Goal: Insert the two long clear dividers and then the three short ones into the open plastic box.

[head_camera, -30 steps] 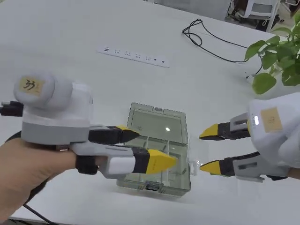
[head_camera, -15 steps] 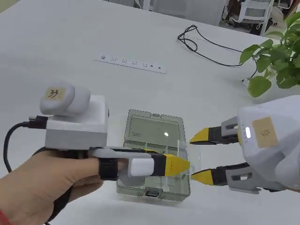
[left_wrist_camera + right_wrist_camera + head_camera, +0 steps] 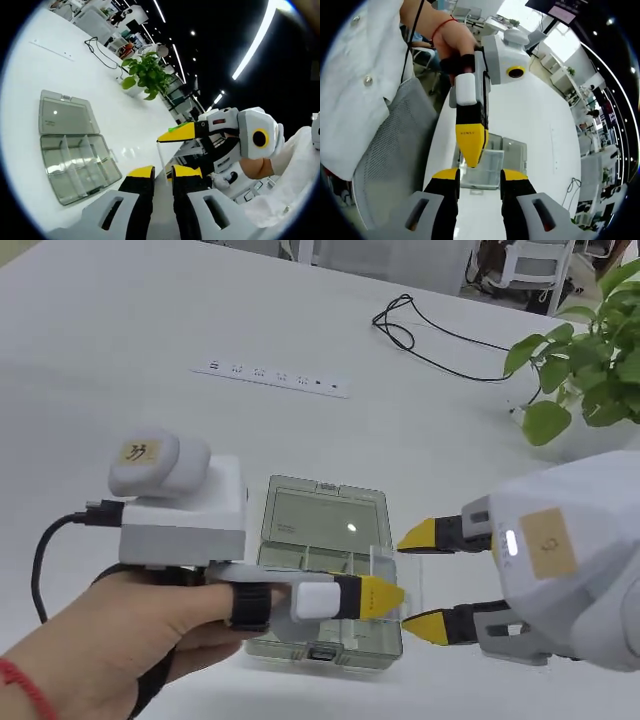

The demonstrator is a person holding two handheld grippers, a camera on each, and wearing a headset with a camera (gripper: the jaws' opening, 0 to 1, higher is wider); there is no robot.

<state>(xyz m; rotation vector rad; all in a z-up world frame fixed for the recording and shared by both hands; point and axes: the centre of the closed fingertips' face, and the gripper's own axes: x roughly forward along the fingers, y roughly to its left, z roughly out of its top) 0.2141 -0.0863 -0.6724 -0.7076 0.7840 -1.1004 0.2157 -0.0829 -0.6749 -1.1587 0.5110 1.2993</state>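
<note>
The open plastic box (image 3: pixel 325 515) lies on the white table, its lid flat behind the base; several clear dividers stand in the base (image 3: pixel 77 167). My left gripper (image 3: pixel 385 595) hovers over the box's right front corner, shut on a small clear divider (image 3: pixel 405 570). The divider sticks out toward my right gripper (image 3: pixel 415 580). That gripper is open, one yellow jaw on each side of the divider's free end. In the right gripper view the divider (image 3: pixel 487 167) hangs under the left gripper (image 3: pixel 470 150), between my own open right gripper (image 3: pixel 480 175) jaws.
A white power strip (image 3: pixel 270 377) lies further back on the table. A black cable (image 3: pixel 430 330) loops at the back right beside a green plant (image 3: pixel 575 370). The left gripper's black cord (image 3: pixel 50 540) trails off to the left.
The left gripper has moved right, across the box's front, carrying the divider. The right gripper has come in from the right, and its open jaws now straddle the divider's end.
</note>
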